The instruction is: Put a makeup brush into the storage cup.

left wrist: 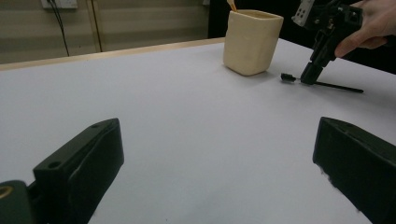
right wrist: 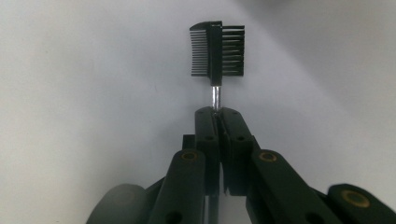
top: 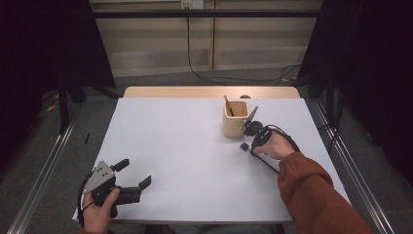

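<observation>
My right gripper is clamped on the brow comb lying flat beside the cup, its handle running back towards me; left gripper gapes empty.

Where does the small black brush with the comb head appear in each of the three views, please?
High view: the brush lies right of centre, its head just below the cream cup.
Left gripper view: upper right, brush right of the cup.
Right gripper view: top centre, brush clamped by the right gripper.
Shared landmark: the white table.
</observation>
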Demonstrator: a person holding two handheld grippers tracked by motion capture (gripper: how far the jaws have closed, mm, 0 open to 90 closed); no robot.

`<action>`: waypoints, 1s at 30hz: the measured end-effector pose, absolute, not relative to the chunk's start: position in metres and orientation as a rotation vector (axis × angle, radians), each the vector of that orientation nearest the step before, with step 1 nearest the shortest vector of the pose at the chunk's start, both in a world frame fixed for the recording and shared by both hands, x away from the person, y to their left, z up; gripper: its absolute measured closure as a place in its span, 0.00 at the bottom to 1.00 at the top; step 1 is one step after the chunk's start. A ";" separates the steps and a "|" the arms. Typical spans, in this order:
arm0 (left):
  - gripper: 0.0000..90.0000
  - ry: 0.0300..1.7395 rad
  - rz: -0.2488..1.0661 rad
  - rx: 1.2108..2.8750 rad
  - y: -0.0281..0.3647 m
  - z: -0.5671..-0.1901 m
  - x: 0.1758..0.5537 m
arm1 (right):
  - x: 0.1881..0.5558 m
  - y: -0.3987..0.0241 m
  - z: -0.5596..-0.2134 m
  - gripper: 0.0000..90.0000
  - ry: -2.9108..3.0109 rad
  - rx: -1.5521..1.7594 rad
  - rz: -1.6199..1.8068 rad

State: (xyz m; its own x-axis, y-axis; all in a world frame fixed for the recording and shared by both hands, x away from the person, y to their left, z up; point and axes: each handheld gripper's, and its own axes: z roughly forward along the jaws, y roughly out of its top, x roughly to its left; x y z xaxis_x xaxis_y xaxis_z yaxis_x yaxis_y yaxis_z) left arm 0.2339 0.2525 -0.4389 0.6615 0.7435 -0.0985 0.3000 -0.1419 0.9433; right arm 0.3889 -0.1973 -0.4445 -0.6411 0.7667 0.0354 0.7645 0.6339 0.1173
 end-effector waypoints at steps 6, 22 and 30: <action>0.02 0.846 0.481 1.727 0.252 -0.439 0.234 | 0.378 -0.209 -0.428 0.96 2.778 1.325 0.357; 0.02 0.848 0.484 1.724 0.253 -0.439 0.234 | 0.356 -0.245 -0.393 0.96 2.575 1.337 0.868; 0.02 0.852 0.485 1.723 0.253 -0.439 0.234 | 0.346 -0.258 -0.393 0.96 2.457 1.318 1.078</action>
